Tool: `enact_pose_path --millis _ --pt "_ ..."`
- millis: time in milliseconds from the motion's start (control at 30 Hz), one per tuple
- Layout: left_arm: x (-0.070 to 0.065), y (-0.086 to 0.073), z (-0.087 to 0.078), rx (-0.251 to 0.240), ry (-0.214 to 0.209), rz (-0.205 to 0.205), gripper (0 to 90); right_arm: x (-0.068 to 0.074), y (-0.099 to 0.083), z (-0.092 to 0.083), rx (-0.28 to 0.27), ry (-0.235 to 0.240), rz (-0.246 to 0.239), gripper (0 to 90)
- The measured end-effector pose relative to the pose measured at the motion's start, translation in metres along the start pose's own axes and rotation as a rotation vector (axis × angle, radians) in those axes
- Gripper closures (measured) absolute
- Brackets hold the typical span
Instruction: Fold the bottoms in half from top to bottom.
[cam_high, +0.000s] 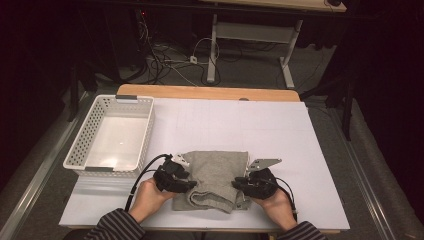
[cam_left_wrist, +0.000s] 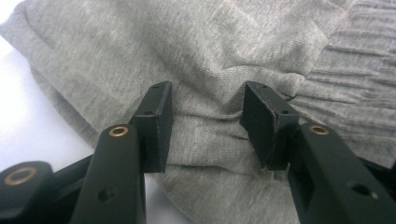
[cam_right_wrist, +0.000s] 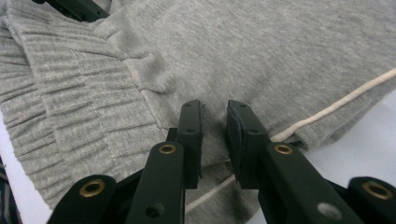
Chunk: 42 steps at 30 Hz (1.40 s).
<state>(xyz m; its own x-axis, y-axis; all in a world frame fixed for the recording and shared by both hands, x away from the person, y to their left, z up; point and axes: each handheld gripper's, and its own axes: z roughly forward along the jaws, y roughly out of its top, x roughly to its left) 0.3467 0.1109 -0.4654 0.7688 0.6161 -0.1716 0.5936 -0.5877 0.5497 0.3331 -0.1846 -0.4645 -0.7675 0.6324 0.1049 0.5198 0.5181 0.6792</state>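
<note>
Black jaws of your left gripper (cam_left_wrist: 208, 126) are sitting half open right over a fold of the grey garment (cam_high: 217, 177); cloth is lying between the pads but they aren't pressing on it, so nothing is gripped. Your right gripper (cam_right_wrist: 214, 140) is standing at a narrow gap on the opposite edge, just ahead of the pale piping. Whether cloth is pinched in that gap, I can't tell.

The garment is lying folded on the white table (cam_high: 300, 150), long axis running away from you, with one gripper at each side of its near end. Both hands are equally close, left gripper (cam_high: 175, 176) on the left edge, right gripper (cam_high: 254, 182) on the right. The ribbed cuff is sitting between them.

The white basket (cam_high: 80, 145) is waiting beyond your left gripper, so that's likely the side this load is heading to.
</note>
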Motion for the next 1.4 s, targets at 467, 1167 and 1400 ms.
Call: enact_pose_path --millis 467,1167,1400 --pt "0.002 -0.002 -0.006 -0.046 0.001 -0.028 49.8 -0.007 0.003 -0.011 -0.055 0.016 0.043 67.0" --pt "0.022 -0.006 -0.022 -0.123 0.022 -0.118 43.3 -0.021 0.004 -0.028 -0.120 -0.052 0.073 60.1" --pt "0.030 -0.002 -0.022 -0.138 0.037 -0.153 40.8 -0.034 0.009 -0.029 -0.141 -0.112 0.101 57.2"
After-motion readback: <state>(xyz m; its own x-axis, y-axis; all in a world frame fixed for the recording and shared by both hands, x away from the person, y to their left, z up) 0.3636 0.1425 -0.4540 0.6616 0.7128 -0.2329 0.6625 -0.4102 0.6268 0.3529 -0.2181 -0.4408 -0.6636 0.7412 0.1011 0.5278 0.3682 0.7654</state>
